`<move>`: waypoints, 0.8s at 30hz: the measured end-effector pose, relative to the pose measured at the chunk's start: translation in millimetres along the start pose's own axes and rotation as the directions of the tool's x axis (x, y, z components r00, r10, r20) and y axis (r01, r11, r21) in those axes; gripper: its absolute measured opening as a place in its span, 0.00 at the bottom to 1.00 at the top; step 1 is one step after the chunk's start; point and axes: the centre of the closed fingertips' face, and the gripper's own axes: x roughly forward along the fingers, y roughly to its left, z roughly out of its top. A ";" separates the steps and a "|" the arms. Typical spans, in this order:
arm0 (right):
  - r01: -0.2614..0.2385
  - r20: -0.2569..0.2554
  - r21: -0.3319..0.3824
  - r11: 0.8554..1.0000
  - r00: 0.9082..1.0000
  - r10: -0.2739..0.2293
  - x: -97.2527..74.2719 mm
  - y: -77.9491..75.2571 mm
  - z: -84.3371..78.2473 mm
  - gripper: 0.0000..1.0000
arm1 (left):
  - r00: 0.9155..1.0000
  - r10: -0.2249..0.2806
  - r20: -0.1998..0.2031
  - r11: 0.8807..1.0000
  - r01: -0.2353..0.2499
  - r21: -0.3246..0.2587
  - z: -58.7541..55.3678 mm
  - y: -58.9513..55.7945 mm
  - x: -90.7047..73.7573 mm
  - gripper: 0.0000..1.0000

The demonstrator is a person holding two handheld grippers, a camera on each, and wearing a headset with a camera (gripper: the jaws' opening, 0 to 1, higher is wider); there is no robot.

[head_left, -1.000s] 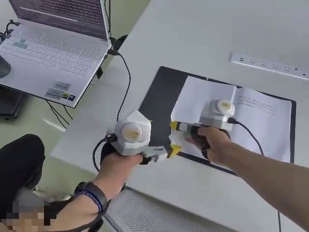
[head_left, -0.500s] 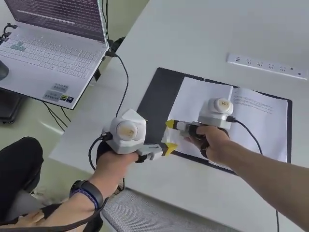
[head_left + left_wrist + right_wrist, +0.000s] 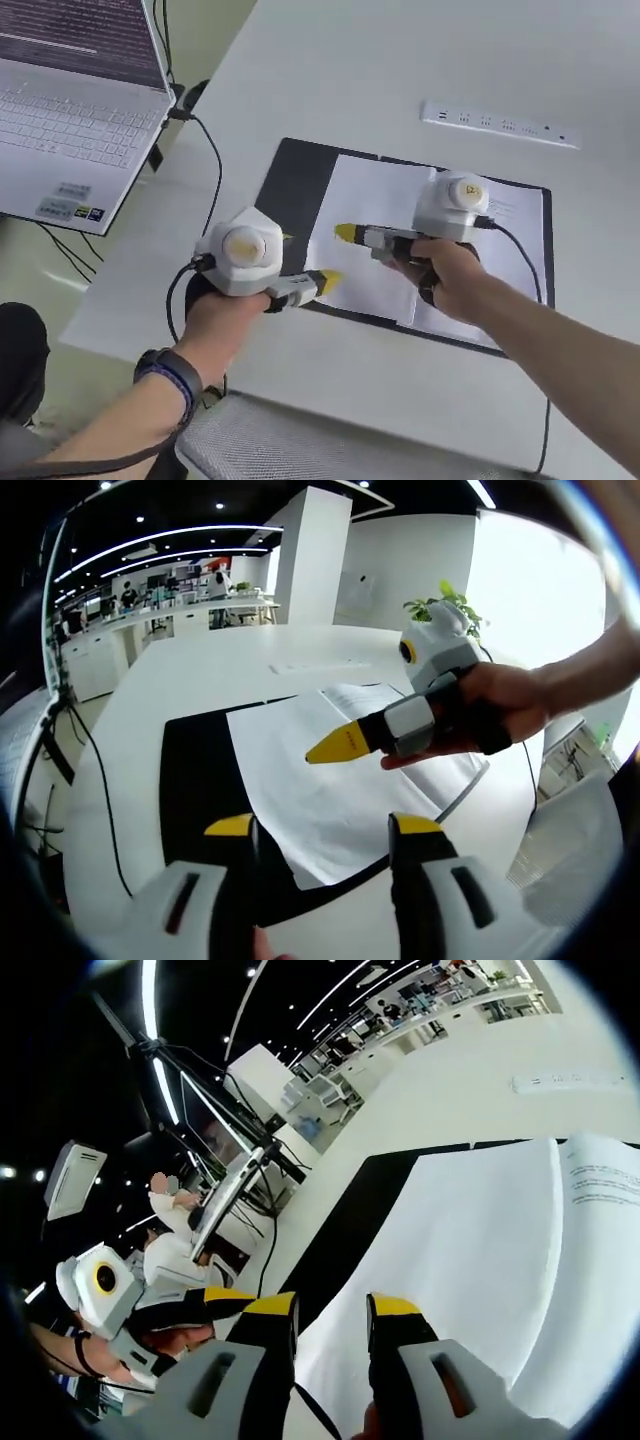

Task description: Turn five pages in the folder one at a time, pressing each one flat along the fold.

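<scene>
Left gripper is nearest, at the near left corner of the folder, jaws spread wide with nothing between them (the left gripper view shows both yellow tips well apart). Right gripper is just beyond, over the left-hand page, jaws parted by a narrow gap and empty; contact with the paper cannot be determined. The folder lies open and flat on the white table, black cover exposed at left. Farther back lies a power strip. A laptop stands well apart at left.
</scene>
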 end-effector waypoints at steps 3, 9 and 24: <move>0.016 0.027 -0.007 1.000 1.000 -0.016 -12.6 -7.7 8.6 0.25 | 1.000 -0.012 -0.018 1.000 0.012 0.012 -3.9 -2.7 6.9 0.47; 0.045 0.043 -0.013 0.999 0.998 -0.045 -34.9 -24.0 13.2 0.24 | 0.997 -0.030 -0.066 0.999 0.033 0.034 -18.2 -1.9 24.0 0.40; 0.093 0.086 -0.001 0.996 0.992 -0.093 -63.4 -36.0 21.8 0.23 | 0.990 -0.026 -0.137 0.999 0.029 0.024 -50.5 6.8 43.9 0.33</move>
